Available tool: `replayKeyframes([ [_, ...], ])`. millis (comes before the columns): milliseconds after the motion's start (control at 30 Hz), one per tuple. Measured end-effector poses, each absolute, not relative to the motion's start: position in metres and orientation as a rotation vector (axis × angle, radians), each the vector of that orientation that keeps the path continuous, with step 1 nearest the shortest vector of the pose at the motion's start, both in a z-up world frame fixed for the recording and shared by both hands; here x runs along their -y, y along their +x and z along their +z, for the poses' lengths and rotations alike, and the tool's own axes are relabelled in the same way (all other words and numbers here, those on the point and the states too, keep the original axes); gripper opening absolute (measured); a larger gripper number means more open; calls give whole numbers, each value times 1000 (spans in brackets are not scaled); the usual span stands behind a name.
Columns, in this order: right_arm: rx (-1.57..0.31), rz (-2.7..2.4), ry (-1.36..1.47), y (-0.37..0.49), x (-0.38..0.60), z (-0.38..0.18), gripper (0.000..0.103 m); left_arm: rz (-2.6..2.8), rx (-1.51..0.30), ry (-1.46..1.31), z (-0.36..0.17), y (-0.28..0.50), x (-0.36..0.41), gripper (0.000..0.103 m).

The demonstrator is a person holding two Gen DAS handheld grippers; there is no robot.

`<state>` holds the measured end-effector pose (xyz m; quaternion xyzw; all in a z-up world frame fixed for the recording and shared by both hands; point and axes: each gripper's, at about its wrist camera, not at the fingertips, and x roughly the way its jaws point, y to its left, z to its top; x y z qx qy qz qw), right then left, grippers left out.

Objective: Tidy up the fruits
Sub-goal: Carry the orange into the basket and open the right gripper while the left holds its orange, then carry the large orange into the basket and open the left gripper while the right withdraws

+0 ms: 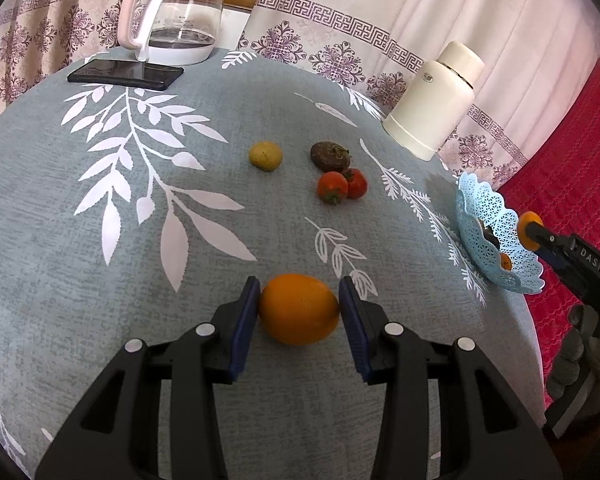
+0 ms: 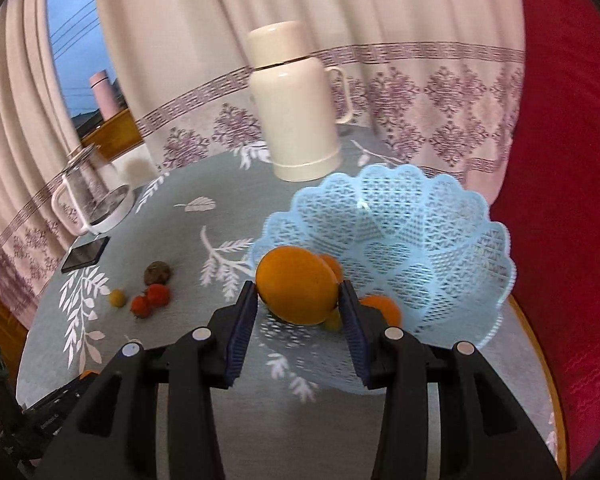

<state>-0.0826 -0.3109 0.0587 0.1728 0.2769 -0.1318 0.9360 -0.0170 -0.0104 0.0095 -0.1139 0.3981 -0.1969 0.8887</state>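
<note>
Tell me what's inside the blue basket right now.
The blue basket holds at least two orange fruits and a small yellow one; the left view also shows a dark fruit. The orange in the right gripper covers the rest.

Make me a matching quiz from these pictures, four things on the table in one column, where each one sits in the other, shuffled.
Things:
1. black phone
2. cream thermos
3. two red tomatoes
4. blue basket

Places:
A. table edge, by the red fabric
B. just in front of the dark brown fruit
C. beside the glass kettle
D. far side, near the curtain

Pairs: 1-C, 2-D, 3-B, 4-A
</note>
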Motion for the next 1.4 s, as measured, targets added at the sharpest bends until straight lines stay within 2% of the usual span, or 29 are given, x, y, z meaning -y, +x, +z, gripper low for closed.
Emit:
replayKeyframes([
  [1067, -551, -367, 426, -99, 344, 39, 44, -392, -797, -177, 22, -23, 16, 42],
  [1400, -513, -402, 403, -119, 337, 37, 57, -414, -767, -150, 37, -29, 28, 42],
])
